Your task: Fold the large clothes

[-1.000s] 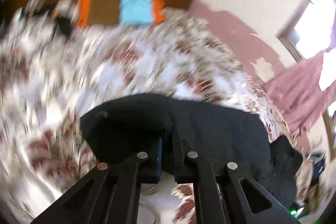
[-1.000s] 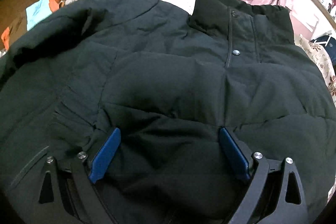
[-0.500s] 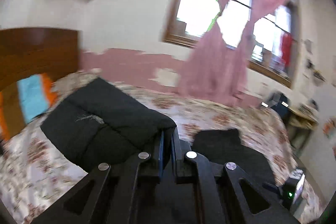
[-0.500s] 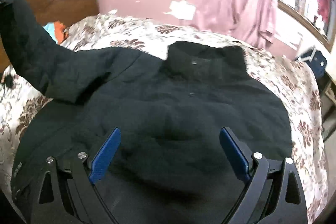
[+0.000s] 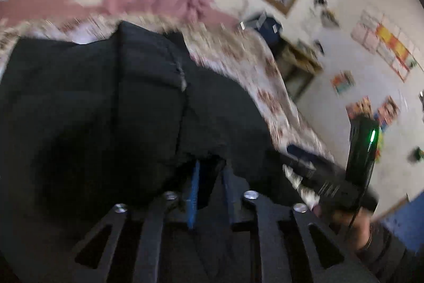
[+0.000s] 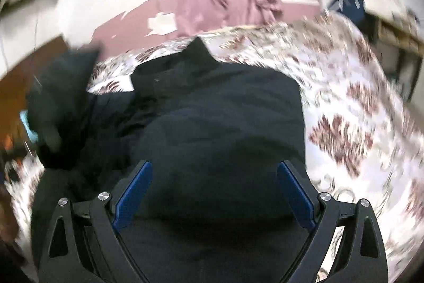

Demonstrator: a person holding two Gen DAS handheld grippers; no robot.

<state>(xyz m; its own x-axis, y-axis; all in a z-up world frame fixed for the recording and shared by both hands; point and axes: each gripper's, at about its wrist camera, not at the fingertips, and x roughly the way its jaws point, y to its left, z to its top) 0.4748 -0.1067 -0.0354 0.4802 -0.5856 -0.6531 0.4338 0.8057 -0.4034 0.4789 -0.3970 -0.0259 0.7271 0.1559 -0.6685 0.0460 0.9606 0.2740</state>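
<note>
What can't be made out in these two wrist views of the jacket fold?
- Left wrist view: whether the left gripper grips the black jacket; dark cloth and blur cover the narrow gap between its jaws, which have just been opening.
- Right wrist view: the jacket's lower hem, cut off behind the open right gripper.
- Both views: the floral bedspread pattern, smeared by motion blur.

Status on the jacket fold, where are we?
Done: one side of the black jacket lies squared off on the floral bedspread. In hand: left gripper has brought the sleeve across, jaws just opening, cloth between them. Right gripper is open above it. Left: bottom-to-collar fold.
</note>
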